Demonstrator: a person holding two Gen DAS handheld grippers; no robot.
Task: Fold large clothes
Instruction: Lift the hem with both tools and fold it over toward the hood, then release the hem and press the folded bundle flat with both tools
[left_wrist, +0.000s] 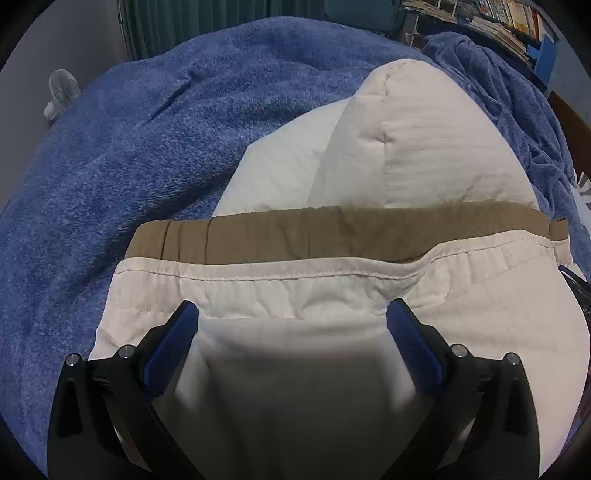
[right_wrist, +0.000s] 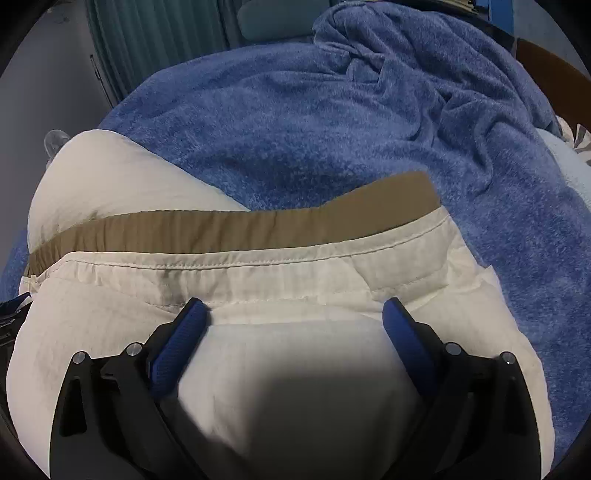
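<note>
A cream-white garment with a tan inner waistband lies on a blue blanket. Its far part is folded over behind the waistband. My left gripper is open, fingers spread just above the cloth below the stitched waistband hem. The same garment and tan band show in the right wrist view. My right gripper is open too, over the cloth near the hem, holding nothing.
The blue blanket covers the bed and bunches in folds at the far right. A small fan stands left. Bookshelves are at the back right. A green curtain hangs behind.
</note>
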